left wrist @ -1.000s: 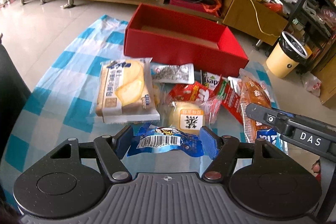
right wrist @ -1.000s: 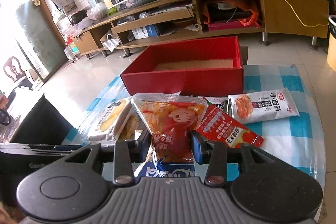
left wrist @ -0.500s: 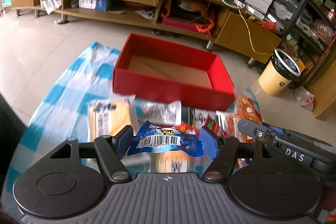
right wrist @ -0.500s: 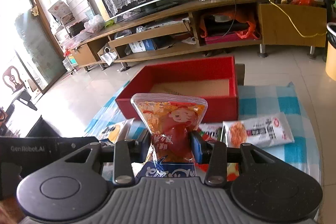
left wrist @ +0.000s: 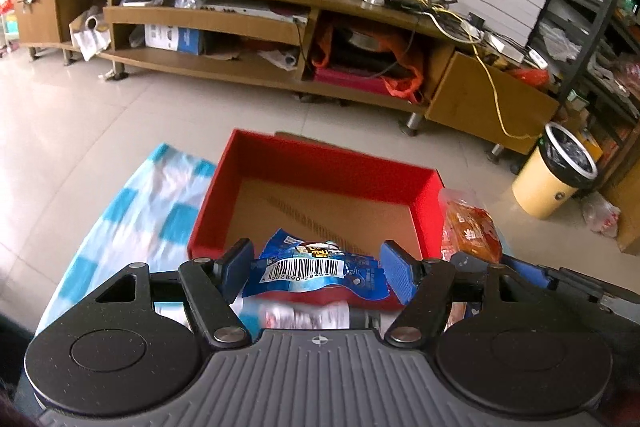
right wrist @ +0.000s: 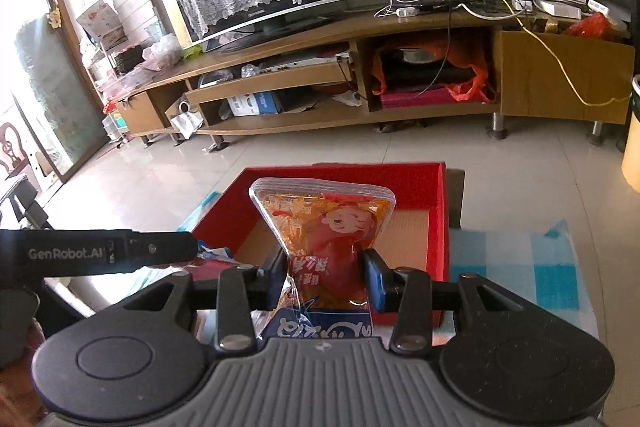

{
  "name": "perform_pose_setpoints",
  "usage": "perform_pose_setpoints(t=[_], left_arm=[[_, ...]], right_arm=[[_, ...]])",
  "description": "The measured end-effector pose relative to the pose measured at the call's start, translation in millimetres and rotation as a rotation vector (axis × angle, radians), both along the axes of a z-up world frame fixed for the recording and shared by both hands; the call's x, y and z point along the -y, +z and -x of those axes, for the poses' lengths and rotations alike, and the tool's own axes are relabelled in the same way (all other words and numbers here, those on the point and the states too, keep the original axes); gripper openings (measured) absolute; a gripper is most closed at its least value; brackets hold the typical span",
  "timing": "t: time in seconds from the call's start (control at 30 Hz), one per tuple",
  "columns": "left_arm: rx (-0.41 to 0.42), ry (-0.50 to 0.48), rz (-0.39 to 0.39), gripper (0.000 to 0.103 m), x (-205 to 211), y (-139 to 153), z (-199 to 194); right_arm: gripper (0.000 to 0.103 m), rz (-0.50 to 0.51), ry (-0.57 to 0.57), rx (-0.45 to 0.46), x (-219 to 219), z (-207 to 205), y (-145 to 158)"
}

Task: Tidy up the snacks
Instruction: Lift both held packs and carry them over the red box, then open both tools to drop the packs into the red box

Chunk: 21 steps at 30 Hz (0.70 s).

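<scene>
My left gripper point(left wrist: 318, 265) is shut on a blue snack packet point(left wrist: 316, 269) with a barcode and holds it above the near wall of the red box point(left wrist: 320, 163). My right gripper point(right wrist: 326, 273) is shut on an orange snack packet point(right wrist: 324, 227) and holds it upright over the near edge of the same red box point(right wrist: 438, 211). The box shows a bare cardboard floor. The orange packet also shows at the right in the left wrist view point(left wrist: 474, 231). The left gripper's finger and the blue packet point(right wrist: 214, 253) show at the left in the right wrist view.
The box sits on a blue-and-white checked cloth point(left wrist: 152, 211) on a low table. A blurred white packet point(left wrist: 304, 315) lies under my left gripper. A wooden TV stand point(left wrist: 240, 15) runs along the far wall, and a yellow bin point(left wrist: 556, 175) stands at the right.
Both grippers have risen and moved forward toward the red box with their packets. The loose snacks on the cloth have dropped out of view beneath them.
</scene>
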<state>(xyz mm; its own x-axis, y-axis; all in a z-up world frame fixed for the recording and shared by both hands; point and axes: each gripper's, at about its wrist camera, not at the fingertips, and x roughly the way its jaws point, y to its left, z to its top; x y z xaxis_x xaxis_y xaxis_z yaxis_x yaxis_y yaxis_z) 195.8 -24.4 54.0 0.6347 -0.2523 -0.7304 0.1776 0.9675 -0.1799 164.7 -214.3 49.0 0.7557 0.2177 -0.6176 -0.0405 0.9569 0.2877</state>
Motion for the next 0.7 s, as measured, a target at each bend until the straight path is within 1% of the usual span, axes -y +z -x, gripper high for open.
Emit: perform_pose_setpoints(t=[0.13,0.23,0.33,0.5,0.7], left_arm=[[0.002,0.009,-0.023,0.075,6.2,-8.4,-23.3],[0.002,0.018,-0.043,0.075,9.4,-18.0,-37.4],[-0.016,0.026,-0.046,0.075,10.3,-28.9,-51.6],[-0.034,0.039,-0.071,0.075,9.3,-47.2,-64.9],[-0.065,0.055,-0.089,0.075,7.4,-63.9,-74.6]], right_arm=[[0.039,0.018,0.008,-0.006,-0.6,-26.8,-4.6],[0.039,0.031,0.01,-0.02,0.3,-43.4,-14.0],[0.039,0.043,0.009,-0.042,1.5,-60.9,-24.5],[0.039,0.082,0.023,-0.053,-3.1,-81.1,-36.6],[0.037,0.097,0.028,-0.066,-6.3,-96.8,-54.2]])
